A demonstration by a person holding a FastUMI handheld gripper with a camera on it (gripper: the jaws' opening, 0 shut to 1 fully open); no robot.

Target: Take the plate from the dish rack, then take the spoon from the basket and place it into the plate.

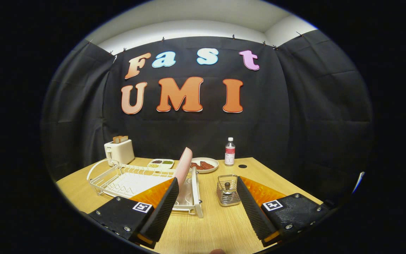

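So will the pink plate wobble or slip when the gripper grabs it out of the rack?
Probably a bit. The pink plate stands on edge, tilted in the white dish rack, so it may tip once lifted free. It looks stiff and smooth, so likely slippery. The open gripper has its fingers apart, the left one just below the plate.

Bare table between spread fingers
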